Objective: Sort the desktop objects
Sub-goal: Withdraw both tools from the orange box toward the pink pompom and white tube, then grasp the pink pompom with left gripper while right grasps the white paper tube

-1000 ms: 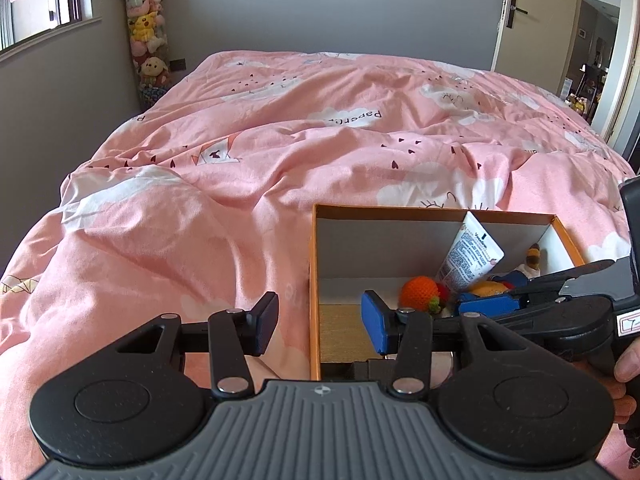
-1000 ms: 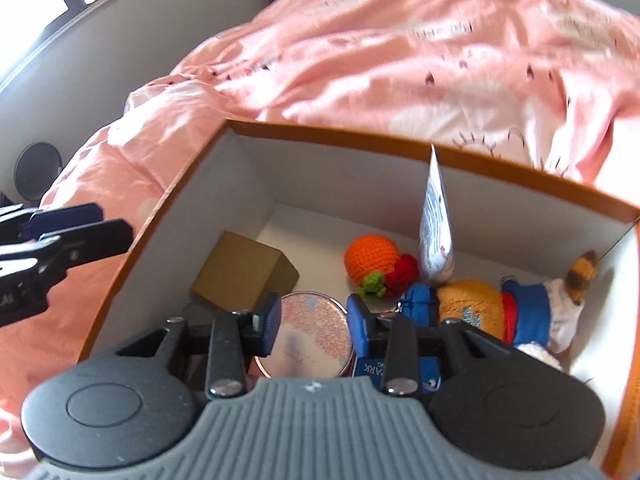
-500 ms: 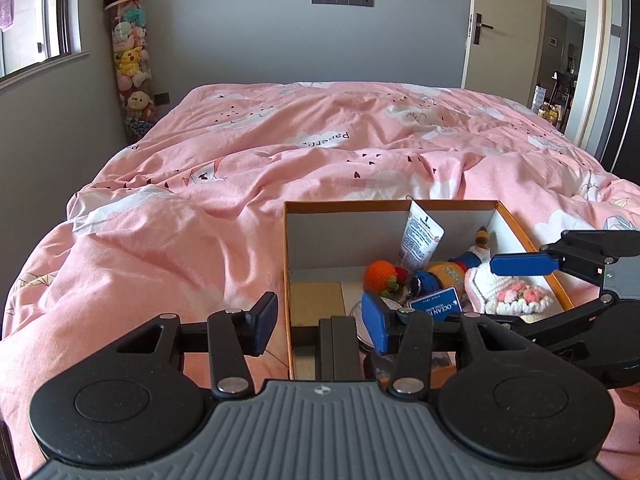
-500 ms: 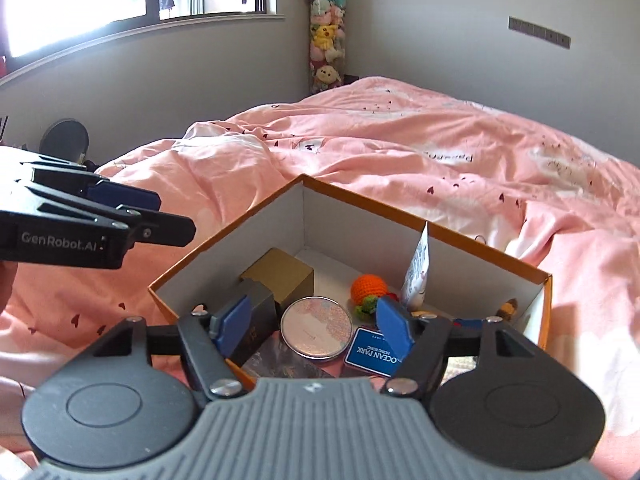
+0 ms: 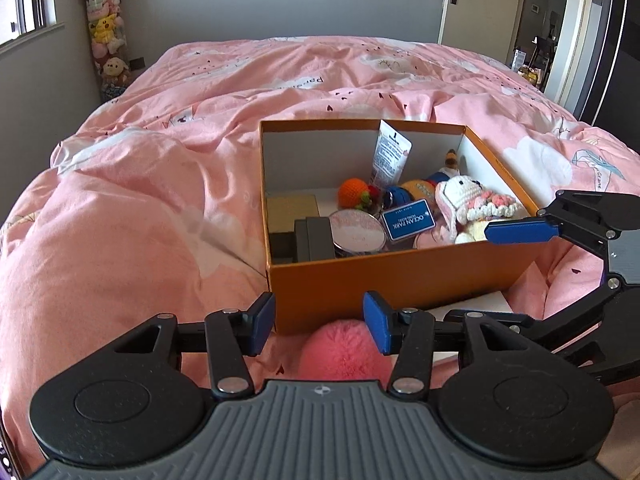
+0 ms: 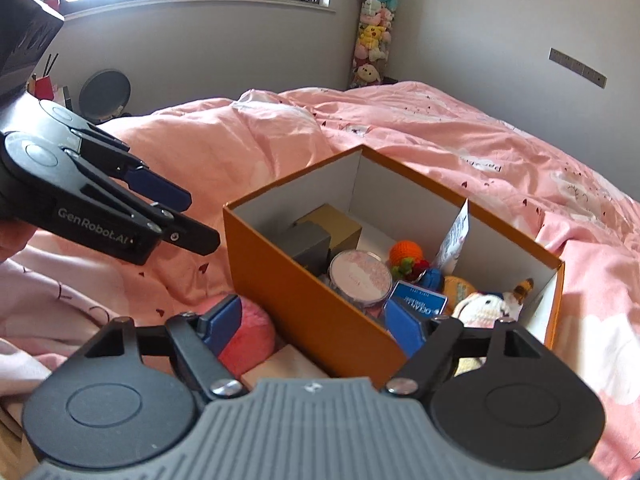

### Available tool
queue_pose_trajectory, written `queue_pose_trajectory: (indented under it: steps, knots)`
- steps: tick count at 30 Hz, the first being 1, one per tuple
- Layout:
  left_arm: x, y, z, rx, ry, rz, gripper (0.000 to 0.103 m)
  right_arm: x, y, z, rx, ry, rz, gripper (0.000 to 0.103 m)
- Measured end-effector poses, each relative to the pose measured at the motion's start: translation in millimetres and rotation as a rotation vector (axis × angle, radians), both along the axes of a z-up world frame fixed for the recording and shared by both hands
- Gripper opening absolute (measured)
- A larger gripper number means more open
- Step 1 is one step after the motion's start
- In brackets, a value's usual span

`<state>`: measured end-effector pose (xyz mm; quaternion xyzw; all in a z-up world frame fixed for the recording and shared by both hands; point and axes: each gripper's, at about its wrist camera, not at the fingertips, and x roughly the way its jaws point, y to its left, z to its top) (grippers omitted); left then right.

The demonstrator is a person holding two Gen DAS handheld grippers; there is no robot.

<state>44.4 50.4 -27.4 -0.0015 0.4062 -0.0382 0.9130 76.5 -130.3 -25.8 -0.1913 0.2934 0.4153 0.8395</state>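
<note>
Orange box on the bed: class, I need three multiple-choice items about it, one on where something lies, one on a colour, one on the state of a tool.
1. Where does the round pink tin lie?
A. inside the orange box
B. on the pink duvet left of the box
C. on the windowsill

2. What colour is the crocheted ball in the box?
A. green
B. orange
C. white

3. What state is the left tool in?
A. shut on the tin
B. shut on the card
C. open and holding nothing

Answers:
1. A, the tin sits on the box floor beside the blue Ocean Park card.
2. B, the ball is orange with a small green and red trim.
3. C, its blue pads stand apart in front of the box with nothing gripped between them.
</note>
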Motion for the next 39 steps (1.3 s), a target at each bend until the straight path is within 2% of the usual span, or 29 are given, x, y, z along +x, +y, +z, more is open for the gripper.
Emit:
queue_pose_trajectory:
  steps: [4, 6, 9, 12, 15, 18, 22, 28, 39]
  knots:
    - [-4.6, 0.0, -11.5, 0.0, 0.043, -0.018, 0.058, 4.7, -4.1, -14.0, -0.037, 0.096, -0.038, 0.078]
    - [-5.6, -2.0, -18.4, 0.014, 0.073, -0.036, 0.058, 10.2, -5.5, -22.9, -0.075, 0.14, -0.086, 0.074]
    - [-8.7, -5.6, -28.6, 0.028, 0.108, -0.052, 0.058, 13.2, -8.3, -34.5, -0.113, 0.16, -0.141, 0.07]
    - [-10.9, -9.1, -39.1, 0.039, 0.15, -0.066, 0.058, 10.6, -8.4, -42.8, -0.163, 0.123, -0.15, 0.07]
    - [-12.8, -13.9, -49.0, 0.057, 0.2, -0.095, 0.058, 7.3, -6.3, -51.6, -0.211, 0.124, -0.125, 0.07]
    - [-16.7, -19.6, -55.7, 0.086, 0.214, -0.118, 0.058, 3.4, -3.9, -61.7, -0.249, 0.121, -0.11, 0.07]
    - [-17.4, -24.5, -63.0, 0.111, 0.235, -0.123, 0.058, -3.3, 1.5, -73.7, -0.311, 0.073, -0.108, 0.071]
    - [-17.9, -27.2, -64.3, 0.13, 0.235, -0.123, 0.058, -5.4, 12.0, -84.8, -0.376, 0.011, -0.075, 0.073]
    - [-14.2, -19.7, -63.8, 0.109, 0.237, -0.073, 0.058, -0.9, 32.4, -109.8, -0.482, -0.077, -0.012, 0.078]
